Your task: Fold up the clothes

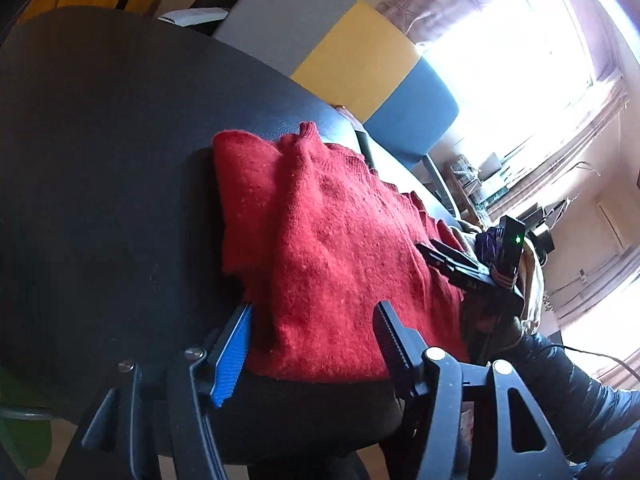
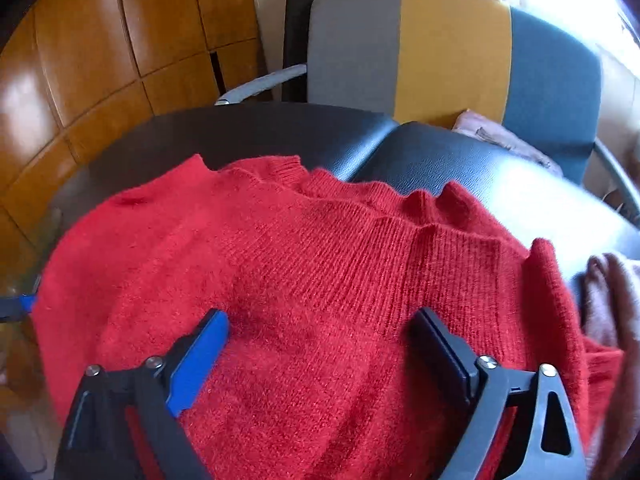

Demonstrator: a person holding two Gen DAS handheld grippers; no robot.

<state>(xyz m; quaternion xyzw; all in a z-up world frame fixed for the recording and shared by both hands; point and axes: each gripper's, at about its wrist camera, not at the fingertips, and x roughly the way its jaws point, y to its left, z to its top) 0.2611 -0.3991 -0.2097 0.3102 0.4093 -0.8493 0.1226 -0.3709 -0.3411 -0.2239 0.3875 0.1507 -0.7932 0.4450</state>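
Red sweater (image 2: pixel 320 272), fuzzy ribbed knit

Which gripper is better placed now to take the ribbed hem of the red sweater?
Probably right: the open right gripper points straight at the red sweater's ribbed hem; the left gripper hangs at another edge.

Both grippers same build: black plastic linkage frames, silver round-head screws at the pivots, triangular cutout in the right-hand arm. Left gripper (image 1: pixel 314 326): blue ribbed pad on one finger, black toothed pad on the other. Right gripper (image 2: pixel 320 344): smooth blue pad (image 2: pixel 196 364), black pad opposite. Far right in the left view: black module with a green LED (image 1: pixel 519 239), thin black cable, shiny dark puffer sleeve (image 1: pixel 576 380).
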